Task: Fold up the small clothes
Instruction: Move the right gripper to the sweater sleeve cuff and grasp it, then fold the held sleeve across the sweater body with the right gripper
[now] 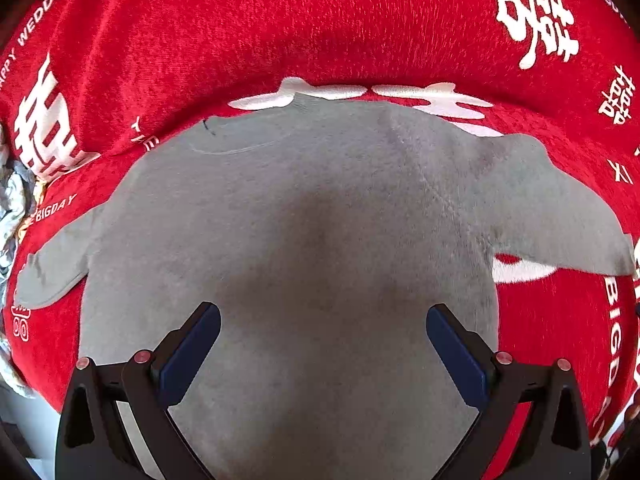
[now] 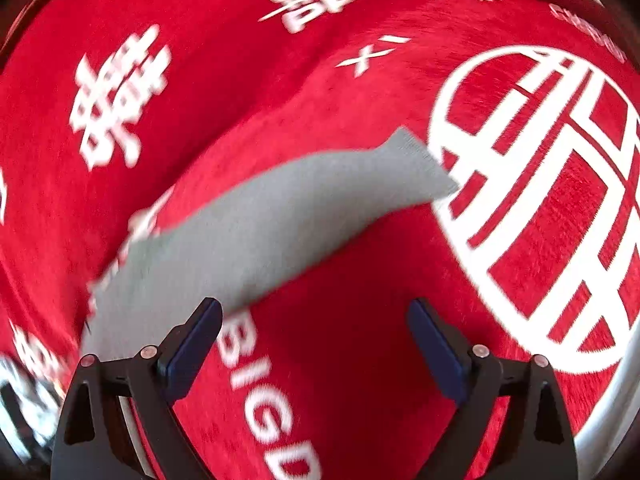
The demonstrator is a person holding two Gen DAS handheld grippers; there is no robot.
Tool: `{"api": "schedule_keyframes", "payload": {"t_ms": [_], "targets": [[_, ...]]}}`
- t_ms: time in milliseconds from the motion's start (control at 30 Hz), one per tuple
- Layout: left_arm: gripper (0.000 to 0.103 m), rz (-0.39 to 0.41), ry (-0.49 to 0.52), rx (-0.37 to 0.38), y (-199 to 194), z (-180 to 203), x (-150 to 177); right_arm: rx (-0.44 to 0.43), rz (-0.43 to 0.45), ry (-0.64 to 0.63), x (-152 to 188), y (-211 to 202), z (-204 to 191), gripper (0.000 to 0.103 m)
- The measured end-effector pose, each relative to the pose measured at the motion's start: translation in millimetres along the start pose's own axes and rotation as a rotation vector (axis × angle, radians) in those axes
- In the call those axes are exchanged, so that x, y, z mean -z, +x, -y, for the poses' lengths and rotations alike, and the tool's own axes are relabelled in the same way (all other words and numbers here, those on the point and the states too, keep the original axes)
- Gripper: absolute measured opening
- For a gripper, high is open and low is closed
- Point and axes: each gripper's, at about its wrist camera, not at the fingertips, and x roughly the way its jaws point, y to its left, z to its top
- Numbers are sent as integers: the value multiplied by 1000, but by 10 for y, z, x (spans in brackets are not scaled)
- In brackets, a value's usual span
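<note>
A small grey long-sleeved top [image 1: 304,208] lies flat on a red cloth, collar away from me, one sleeve out to each side. My left gripper [image 1: 323,316] is open and empty, hovering over the lower middle of the top. In the right wrist view one grey sleeve [image 2: 280,216] stretches up to the right, its cuff near a round white emblem. My right gripper [image 2: 314,312] is open and empty over the red cloth, just right of the sleeve's wide end; its left finger [image 2: 196,340] overlaps the sleeve's edge.
The red cloth [image 1: 280,32] with white wedding lettering covers the whole surface. A large round white emblem [image 2: 552,200] is printed at the right. A crumpled silvery object [image 1: 12,208] lies at the far left edge. A pale table edge [image 2: 612,408] shows at lower right.
</note>
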Motion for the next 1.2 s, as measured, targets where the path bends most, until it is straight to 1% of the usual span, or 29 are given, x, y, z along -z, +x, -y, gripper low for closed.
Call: {"api": "schedule_keyframes", "payload": {"t_ms": [67, 200, 267, 333, 400, 433, 467, 500, 533, 567, 700, 767, 800, 867, 900, 933, 1000, 1100, 1167, 1200], "targets": [[103, -5, -3, 5, 41, 11, -17, 5, 4, 14, -77, 62, -8, 95], [103, -14, 0, 6, 119, 46, -69, 17, 14, 2, -246, 219, -90, 94], [103, -15, -4, 9, 166, 51, -148, 33, 25, -6, -314, 302, -137, 94], [103, -20, -31, 21, 225, 26, -264, 41, 40, -3, -376, 364, -146, 93], [103, -30, -69, 39, 296, -6, -389, 58, 56, -8, -433, 412, -157, 80], [103, -35, -86, 42, 339, -16, -458, 71, 58, -21, -440, 418, -162, 62], [103, -40, -102, 41, 388, -23, -529, 80, 57, -36, -460, 427, -163, 37], [103, -45, -115, 41, 426, -25, -576, 57, 51, -36, -480, 426, -144, 22], [103, -53, -130, 43, 477, -26, -635, 5, 47, -21, -490, 402, -119, 15], [103, -61, -142, 47, 523, -20, -685, -18, 66, -15, -502, 351, -117, 15], [103, -84, -163, 57, 690, 106, -828, -52, 237, -117, -422, -168, -313, 15], [103, -98, -146, 62, 765, 249, -864, -26, 304, -162, -301, -392, -408, 15], [103, -103, -131, 64, 794, 327, -865, -23, 323, -168, -254, -450, -430, 15], [103, -120, -79, 54, 866, 511, -836, -3, 339, -179, -153, -504, -442, 15], [103, -102, -54, 23, 861, 583, -816, 22, 331, -191, -115, -470, -441, 14], [103, -67, -37, -2, 824, 638, -804, 45, 317, -202, -81, -423, -438, 14], [103, -53, 0, -38, 799, 716, -797, 71, 279, -193, -57, -327, -394, 14], [103, -68, 23, -17, 760, 701, -799, 76, 285, -188, -30, -347, -395, 14], [103, -74, 8, 20, 670, 572, -780, 79, 330, -267, 15, -477, -629, 14], [103, -60, -10, 37, 614, 472, -767, 79, 352, -315, 56, -538, -775, 14]]}}
